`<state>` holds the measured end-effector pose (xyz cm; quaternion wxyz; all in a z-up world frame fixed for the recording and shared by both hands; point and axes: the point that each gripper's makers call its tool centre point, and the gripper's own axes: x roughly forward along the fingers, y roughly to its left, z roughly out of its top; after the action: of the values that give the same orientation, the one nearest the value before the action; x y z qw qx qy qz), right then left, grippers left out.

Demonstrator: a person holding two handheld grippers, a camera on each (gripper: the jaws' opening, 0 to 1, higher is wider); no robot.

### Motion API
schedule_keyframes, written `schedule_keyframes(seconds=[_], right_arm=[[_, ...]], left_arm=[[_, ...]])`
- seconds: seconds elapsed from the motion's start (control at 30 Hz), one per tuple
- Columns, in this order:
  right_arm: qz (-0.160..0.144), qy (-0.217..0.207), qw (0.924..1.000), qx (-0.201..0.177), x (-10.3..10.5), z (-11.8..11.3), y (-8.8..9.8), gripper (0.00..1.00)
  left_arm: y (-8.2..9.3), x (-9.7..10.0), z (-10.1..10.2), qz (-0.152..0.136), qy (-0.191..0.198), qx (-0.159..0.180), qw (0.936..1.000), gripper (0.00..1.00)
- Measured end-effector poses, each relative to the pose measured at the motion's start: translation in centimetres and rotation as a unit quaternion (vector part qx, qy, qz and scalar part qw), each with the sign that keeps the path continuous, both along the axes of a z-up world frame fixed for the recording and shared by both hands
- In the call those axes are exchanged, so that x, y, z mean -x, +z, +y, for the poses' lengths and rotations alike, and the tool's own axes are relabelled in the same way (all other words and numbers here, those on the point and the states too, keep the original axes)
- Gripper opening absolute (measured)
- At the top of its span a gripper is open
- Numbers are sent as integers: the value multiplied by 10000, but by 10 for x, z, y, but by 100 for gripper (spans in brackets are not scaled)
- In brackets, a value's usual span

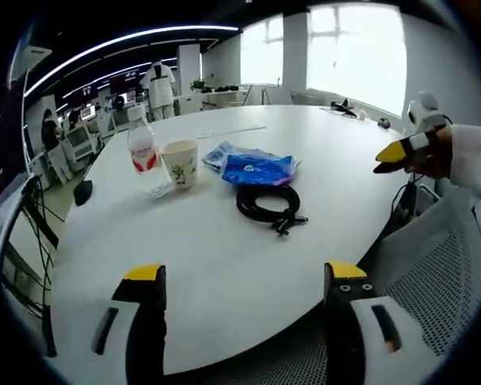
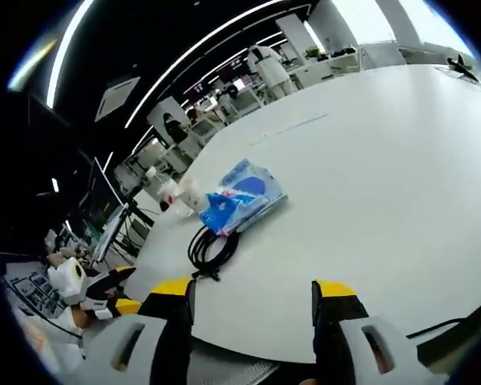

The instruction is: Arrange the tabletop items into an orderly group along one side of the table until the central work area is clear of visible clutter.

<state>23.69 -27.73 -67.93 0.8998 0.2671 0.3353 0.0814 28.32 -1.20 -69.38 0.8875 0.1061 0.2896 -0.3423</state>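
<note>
Both claws, left (image 1: 244, 281) and right (image 2: 252, 297), spread over table (image 1: 224, 273); cable (image 1: 268, 204), blue packet (image 1: 258, 168), cup (image 1: 179, 163) ahead.

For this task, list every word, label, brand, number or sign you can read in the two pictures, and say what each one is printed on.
No text can be read in either view.
Water bottle: red label, print too blurred to read.
Paper cup: a coloured design, no legible words.
Blue packet: white markings, clearer in the right gripper view, still too small to read.
Black cable: no markings visible.
</note>
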Motion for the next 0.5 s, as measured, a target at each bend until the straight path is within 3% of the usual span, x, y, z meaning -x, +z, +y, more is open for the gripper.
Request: schedule_keyframes(seconds=[0.5], right_arm=[[-25, -73, 9998, -194, -3, 2, 1, 58]], left_arm=[[-2, 0, 2, 55, 30, -24, 10000, 81]])
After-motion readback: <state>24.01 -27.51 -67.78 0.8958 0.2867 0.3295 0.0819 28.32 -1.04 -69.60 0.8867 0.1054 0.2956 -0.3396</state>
